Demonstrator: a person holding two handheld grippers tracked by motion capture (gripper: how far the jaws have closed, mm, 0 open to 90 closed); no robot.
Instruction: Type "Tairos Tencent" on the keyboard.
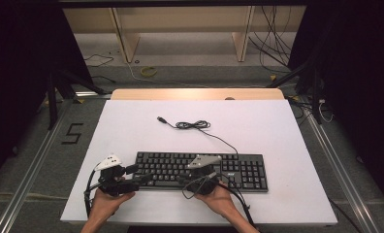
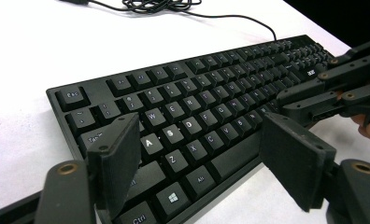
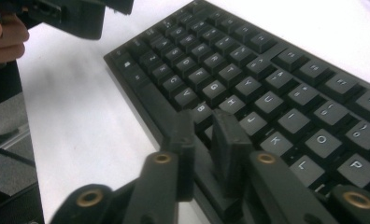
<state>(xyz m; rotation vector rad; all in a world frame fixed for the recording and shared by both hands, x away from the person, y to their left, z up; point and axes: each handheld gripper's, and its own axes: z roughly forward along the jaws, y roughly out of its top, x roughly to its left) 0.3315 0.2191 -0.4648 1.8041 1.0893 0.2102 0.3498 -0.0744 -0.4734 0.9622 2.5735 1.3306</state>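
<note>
Black keyboard (image 1: pixel 202 170) on white table (image 1: pixel 132 126) — left gripper (image 2: pixel 199 158) spread wide over its near-left keys; right gripper (image 3: pixel 202 140) hovered at its front edge, jaws narrowly parted, pinching nothing.

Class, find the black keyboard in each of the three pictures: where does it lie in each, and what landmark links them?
High view: keyboard lies low centre on the white table.
Left gripper view: it runs from lower left to upper right.
Right gripper view: it covers centre and right.
Shared landmark: its lettered keys.
</note>
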